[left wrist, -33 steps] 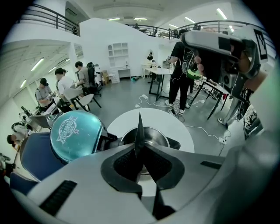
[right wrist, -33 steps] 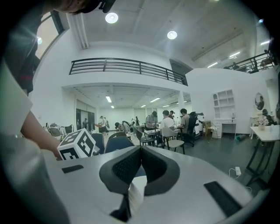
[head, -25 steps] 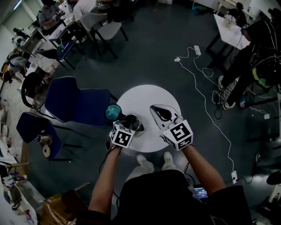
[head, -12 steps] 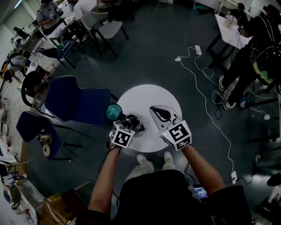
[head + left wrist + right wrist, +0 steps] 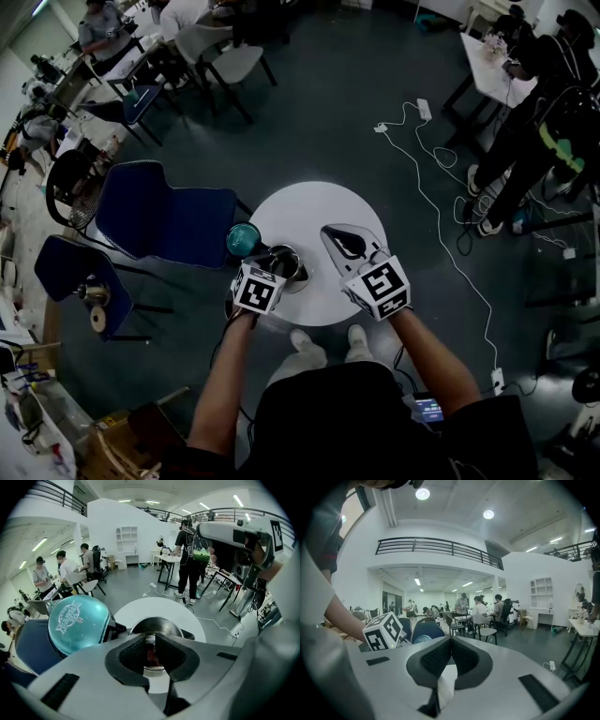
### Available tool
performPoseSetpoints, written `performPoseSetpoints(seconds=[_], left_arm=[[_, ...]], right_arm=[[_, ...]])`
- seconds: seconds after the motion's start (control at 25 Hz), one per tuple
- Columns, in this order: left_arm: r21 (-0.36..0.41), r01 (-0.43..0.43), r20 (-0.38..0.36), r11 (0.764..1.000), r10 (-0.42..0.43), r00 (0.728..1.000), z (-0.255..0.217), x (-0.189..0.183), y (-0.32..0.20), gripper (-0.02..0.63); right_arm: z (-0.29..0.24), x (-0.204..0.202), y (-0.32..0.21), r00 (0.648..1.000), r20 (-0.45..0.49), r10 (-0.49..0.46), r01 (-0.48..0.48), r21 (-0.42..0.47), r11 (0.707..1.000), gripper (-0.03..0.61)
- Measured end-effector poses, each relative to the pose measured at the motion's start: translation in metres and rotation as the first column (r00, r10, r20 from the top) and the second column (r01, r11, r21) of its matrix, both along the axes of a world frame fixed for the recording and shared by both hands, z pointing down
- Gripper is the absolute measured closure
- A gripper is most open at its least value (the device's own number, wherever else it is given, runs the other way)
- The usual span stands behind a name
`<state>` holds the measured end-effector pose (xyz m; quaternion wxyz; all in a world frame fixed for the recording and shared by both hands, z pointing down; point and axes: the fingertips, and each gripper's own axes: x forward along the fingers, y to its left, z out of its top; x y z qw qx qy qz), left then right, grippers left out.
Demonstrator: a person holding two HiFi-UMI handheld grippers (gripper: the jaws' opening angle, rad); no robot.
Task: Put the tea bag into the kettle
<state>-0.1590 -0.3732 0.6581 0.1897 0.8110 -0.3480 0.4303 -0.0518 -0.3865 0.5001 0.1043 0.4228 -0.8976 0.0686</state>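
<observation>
On the round white table stands the steel kettle with its teal lid swung open to the left. My left gripper hangs right over the kettle's mouth, jaws closed on a small red and white tea bag. The lid fills the left of that view. To the kettle's right my right gripper is held above the table. In the right gripper view that gripper is shut on a white paper piece, which hangs down behind the pads.
A blue chair stands just left of the table, with a second one further left. White cables run over the dark floor to the right. People sit and stand at desks around the room's edge.
My left gripper has edged slightly back and down by the kettle. The right gripper stays almost still. People in the background have shifted.
</observation>
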Motion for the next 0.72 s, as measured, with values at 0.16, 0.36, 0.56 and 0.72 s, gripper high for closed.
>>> performPoseSetpoints(seconds=[0.16, 0.36, 0.56, 0.72], left_arm=[[0.016, 0.003, -0.024, 1.000, -0.002, 1.000, -0.007, 0.003, 0.000, 0.545], [0.049, 0.004, -0.041, 0.999, -0.002, 0.999, -0.018, 0.008, 0.001, 0.555], [0.061, 0.012, -0.025, 0.998, -0.011, 1.000, -0.034, 0.009, 0.008, 0.561], [0.075, 0.035, -0.032, 0.997, -0.033, 0.999, -0.045, 0.008, 0.017, 0.571]], right_arm=[[-0.004, 0.000, 0.001, 1.000, 0.009, -0.003, 0.003, 0.005, 1.000, 0.560], [-0.007, 0.002, 0.005, 1.000, 0.010, -0.013, 0.013, 0.009, 1.000, 0.560], [-0.013, -0.002, 0.009, 0.999, 0.004, -0.047, 0.047, 0.020, 0.999, 0.560], [-0.021, -0.004, 0.015, 0.998, 0.006, -0.069, 0.069, 0.030, 0.997, 0.560]])
